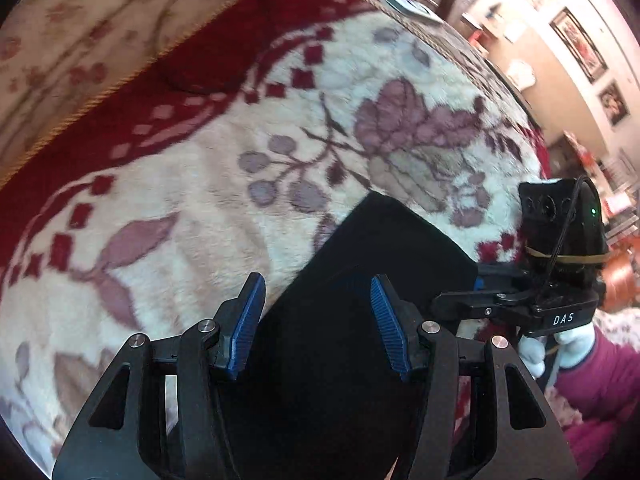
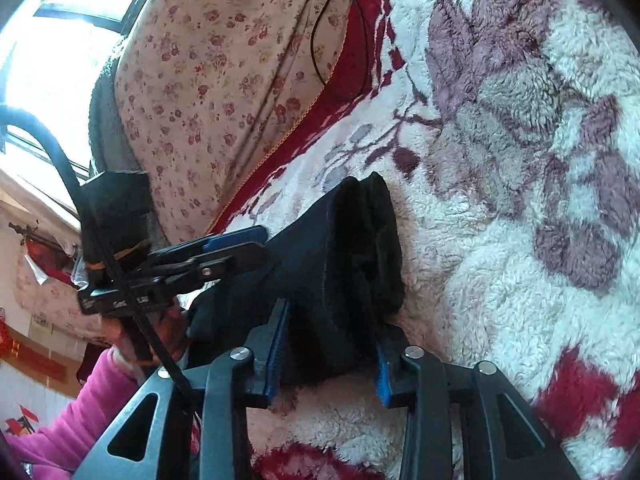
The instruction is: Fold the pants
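The black pants lie folded in a thick bundle on a fleece blanket. In the left wrist view my left gripper is open, its blue pads on either side of the cloth below them. The right gripper shows at the pants' right edge. In the right wrist view the pants run between the open jaws of my right gripper, which straddle the bundle's near end. The left gripper reaches in from the left onto the pants.
The white fleece blanket has purple flowers and a red border. A floral-print cushion lies beyond it. A pink-sleeved arm holds the left gripper. Room wall with pictures is at the right.
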`<state>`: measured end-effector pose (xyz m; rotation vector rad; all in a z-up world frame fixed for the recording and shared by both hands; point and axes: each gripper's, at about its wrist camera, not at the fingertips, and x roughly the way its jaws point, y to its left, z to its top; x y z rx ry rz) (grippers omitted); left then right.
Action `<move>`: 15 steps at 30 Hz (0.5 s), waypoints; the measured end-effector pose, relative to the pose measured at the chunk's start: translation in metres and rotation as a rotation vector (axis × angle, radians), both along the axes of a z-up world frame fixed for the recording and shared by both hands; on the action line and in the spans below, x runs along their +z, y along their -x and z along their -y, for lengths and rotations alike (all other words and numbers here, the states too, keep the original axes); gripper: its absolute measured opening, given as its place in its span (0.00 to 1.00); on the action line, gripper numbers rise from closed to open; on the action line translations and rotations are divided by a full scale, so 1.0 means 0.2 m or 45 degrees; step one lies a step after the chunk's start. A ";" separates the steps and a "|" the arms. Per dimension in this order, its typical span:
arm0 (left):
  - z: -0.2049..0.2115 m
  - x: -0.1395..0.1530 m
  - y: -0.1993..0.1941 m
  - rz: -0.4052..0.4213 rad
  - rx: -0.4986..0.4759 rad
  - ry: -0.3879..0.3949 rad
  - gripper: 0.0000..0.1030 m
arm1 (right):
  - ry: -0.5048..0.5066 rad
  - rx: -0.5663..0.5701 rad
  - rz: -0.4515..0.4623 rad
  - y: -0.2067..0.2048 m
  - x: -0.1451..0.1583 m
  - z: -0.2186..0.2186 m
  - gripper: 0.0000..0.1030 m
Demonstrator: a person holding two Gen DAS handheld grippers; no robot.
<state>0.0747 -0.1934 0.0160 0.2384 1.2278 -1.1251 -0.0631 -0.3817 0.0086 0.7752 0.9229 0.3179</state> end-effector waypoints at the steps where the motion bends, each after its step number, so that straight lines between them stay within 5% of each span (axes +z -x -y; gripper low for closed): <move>1: 0.02 -0.02 0.00 -0.025 -0.041 -0.003 0.53 | -0.016 0.003 0.005 0.00 0.00 0.01 0.41; 7: 0.08 -0.05 0.01 -0.026 -0.175 -0.036 0.54 | -0.107 0.015 0.000 0.00 -0.02 0.03 0.43; 9: 0.10 -0.05 0.01 0.000 -0.183 -0.053 0.43 | -0.099 0.021 0.018 0.00 -0.02 0.03 0.37; 11: 0.11 -0.05 0.04 0.045 -0.196 -0.061 0.36 | -0.067 0.015 0.031 -0.01 -0.03 0.01 0.18; 15: 0.11 -0.04 0.04 0.053 -0.167 -0.030 0.15 | -0.094 0.015 0.081 0.00 -0.03 0.00 0.13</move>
